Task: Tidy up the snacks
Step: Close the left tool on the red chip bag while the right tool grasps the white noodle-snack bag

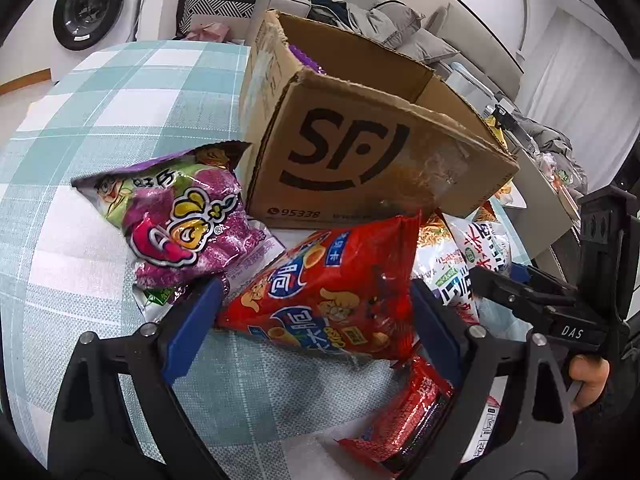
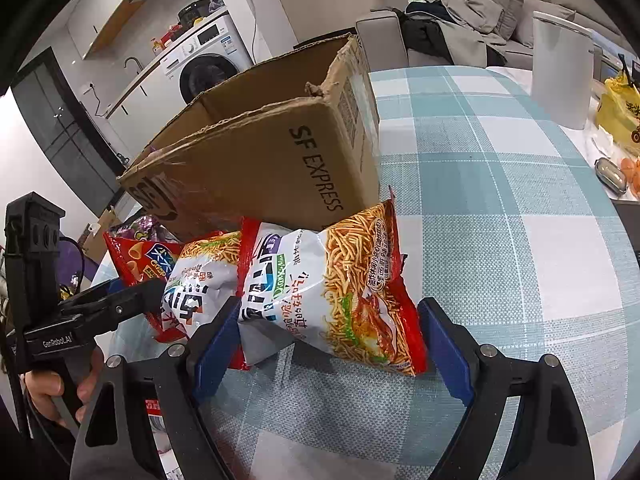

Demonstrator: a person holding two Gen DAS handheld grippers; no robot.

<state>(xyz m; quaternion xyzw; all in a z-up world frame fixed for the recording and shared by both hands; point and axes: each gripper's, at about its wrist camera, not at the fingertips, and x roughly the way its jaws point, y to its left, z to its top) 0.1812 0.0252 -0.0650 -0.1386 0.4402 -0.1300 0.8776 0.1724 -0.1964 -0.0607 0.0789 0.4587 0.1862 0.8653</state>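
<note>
On the desk with the teal-and-white checked cloth (image 2: 500, 200), the brown cardboard SF Express box (image 1: 360, 152) stands open-topped behind the snacks. The left tool (image 1: 316, 312) is spread wide around the shiny red crisp-roll packet (image 1: 332, 300), whose long axis runs across from one blue pad to the other. The right tool (image 2: 332, 336), also open, brackets the white-and-red crispy noodle packet (image 2: 332, 292), lying lengthwise toward the box. A purple foil snack bag (image 1: 180, 220) lies left of the red packet.
</note>
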